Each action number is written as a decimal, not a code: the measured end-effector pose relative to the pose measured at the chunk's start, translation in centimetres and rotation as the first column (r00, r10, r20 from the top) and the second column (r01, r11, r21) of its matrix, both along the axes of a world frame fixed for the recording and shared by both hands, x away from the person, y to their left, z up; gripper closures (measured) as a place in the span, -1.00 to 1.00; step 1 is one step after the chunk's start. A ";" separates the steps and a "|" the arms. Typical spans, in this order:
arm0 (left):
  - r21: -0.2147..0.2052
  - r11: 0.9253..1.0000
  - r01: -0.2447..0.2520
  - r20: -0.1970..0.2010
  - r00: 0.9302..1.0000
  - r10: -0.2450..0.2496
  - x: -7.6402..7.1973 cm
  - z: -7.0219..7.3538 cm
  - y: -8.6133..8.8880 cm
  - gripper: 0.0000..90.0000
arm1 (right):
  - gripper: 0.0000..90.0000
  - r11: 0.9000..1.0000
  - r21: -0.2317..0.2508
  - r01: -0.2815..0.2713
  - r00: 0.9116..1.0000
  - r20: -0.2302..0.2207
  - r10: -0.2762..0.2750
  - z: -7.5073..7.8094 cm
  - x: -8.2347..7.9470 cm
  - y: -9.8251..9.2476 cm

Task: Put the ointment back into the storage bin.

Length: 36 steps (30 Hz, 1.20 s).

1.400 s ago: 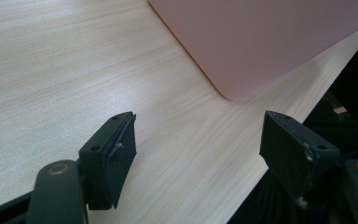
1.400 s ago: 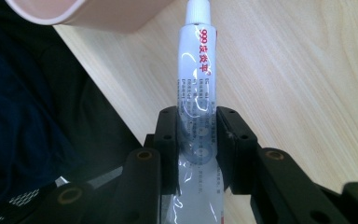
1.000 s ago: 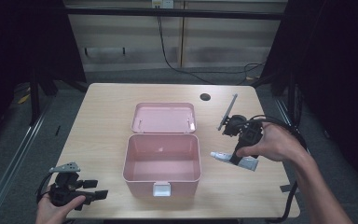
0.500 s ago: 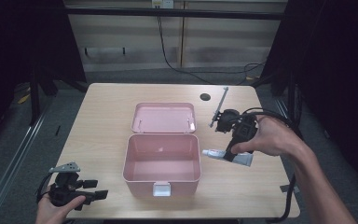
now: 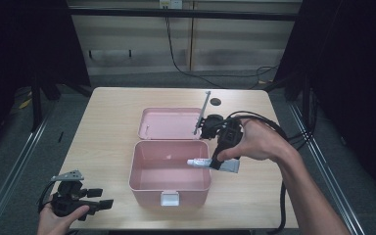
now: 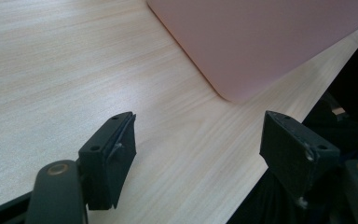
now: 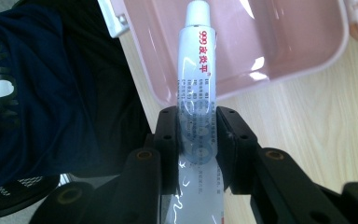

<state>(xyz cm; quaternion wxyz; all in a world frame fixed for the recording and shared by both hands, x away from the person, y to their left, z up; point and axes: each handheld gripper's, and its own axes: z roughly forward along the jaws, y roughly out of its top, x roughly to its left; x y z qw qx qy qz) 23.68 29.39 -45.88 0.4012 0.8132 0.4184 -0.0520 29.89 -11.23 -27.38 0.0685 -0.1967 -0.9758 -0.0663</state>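
A pink box [image 5: 170, 172] stands open mid-table, its lid [image 5: 169, 123] lying flat behind it. My right gripper [image 5: 216, 163] is shut on a white tube [image 5: 199, 162] with red print, held level over the box's right rim with its cap pointing into the box. In the right gripper view the tube [image 7: 198, 84] runs up between the jaws of my right gripper [image 7: 198, 126], with the pink box [image 7: 279, 51] beneath its cap end. My left gripper [image 5: 103, 198] rests at the front left corner, open and holding nothing. In the left gripper view my left gripper [image 6: 200, 149] faces the box's corner [image 6: 261, 42].
Black cables [image 5: 274, 127] trail from the right gripper across the table's right side. A dark round hole [image 5: 216, 102] sits near the table's far edge. The wooden tabletop [image 5: 103, 132] is bare to the left of the box.
My right gripper has carried the tube leftward and slightly up, from beside the box to over its right rim. The left gripper has stayed put.
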 end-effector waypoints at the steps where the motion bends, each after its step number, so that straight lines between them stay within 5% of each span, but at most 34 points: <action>1: 0.000 1.000 0.000 0.000 1.000 0.000 0.0 0.0 0.0 -0.41 | 0.59 1.000 0.000 -0.001 1.000 0.000 0.001 -0.1 0.1 0.3; 18: 0.001 1.000 0.004 0.005 1.000 -0.004 -0.1 0.1 0.0 -0.41 | 0.59 0.991 0.046 -0.127 0.992 0.009 0.126 -2.6 0.4 4.3; 36: 0.002 1.000 0.004 0.004 1.000 -0.004 0.0 0.1 0.0 -0.41 | 0.59 0.984 0.040 -0.172 0.984 -0.031 0.173 -6.2 1.5 8.0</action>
